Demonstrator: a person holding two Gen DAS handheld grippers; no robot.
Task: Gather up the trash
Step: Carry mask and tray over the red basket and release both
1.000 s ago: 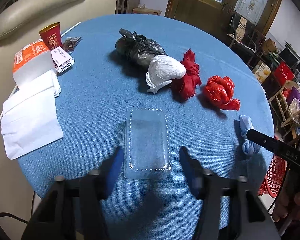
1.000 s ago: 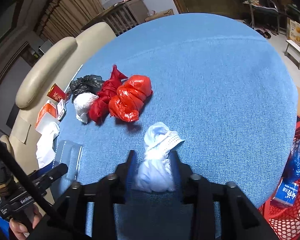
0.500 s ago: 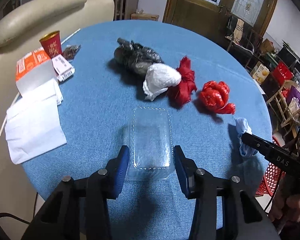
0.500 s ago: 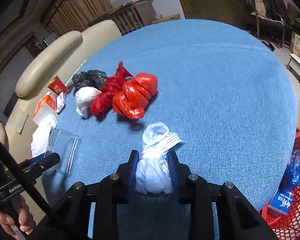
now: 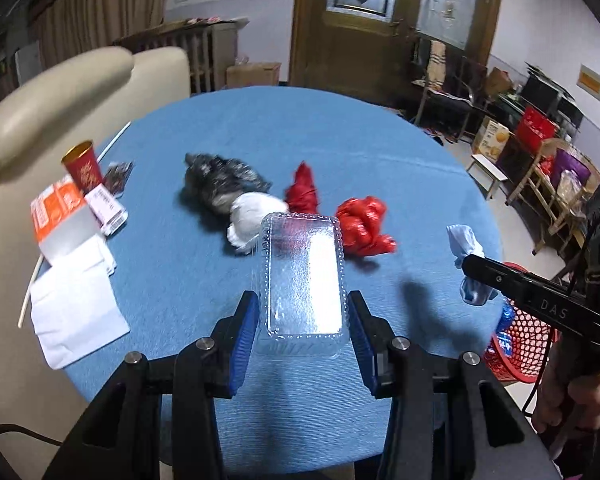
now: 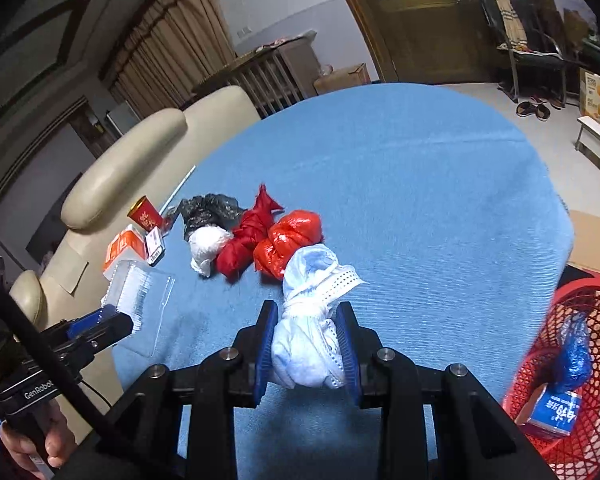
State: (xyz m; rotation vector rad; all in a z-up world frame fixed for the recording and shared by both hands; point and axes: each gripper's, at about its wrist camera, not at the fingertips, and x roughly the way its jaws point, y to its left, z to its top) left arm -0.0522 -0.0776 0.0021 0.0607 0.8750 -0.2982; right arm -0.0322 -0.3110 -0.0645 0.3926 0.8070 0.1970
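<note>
Two hand-held grippers, both loaded, above a round blue table (image 5: 340, 140). In the left wrist view, your left gripper (image 5: 303, 332) has its blue pads clamped on the long sides of one clear plastic container (image 5: 303, 276), which is lifted off the cloth and tilts away from the camera. Behind it lie four tied bags in a row: one black bag (image 5: 220, 180), one white bag (image 5: 252, 216) and two red bags (image 5: 304, 192) (image 5: 360, 224), the container's far edge overlapping them in this view. At the left edge sit one red cup (image 5: 83, 168), one orange-and-white carton (image 5: 58, 216) and one white paper sheet (image 5: 76, 312). At the right, your right gripper (image 5: 474, 276) reaches in from the side, pinching one pale blue bundle (image 5: 466, 244) clear of the table.

In the right wrist view, that gripper (image 6: 306, 348) points down at a slant, its jaws drawn narrow and pressing on the bundle (image 6: 308, 320), a knotted wad of face masks held above the cloth. One red basket (image 6: 580, 360) stands beside the table at lower right, with one blue packet inside. Your left hand (image 6: 32, 444) grips its tool's handle at lower left, the container (image 6: 136, 296) raised near the table edge.
</note>
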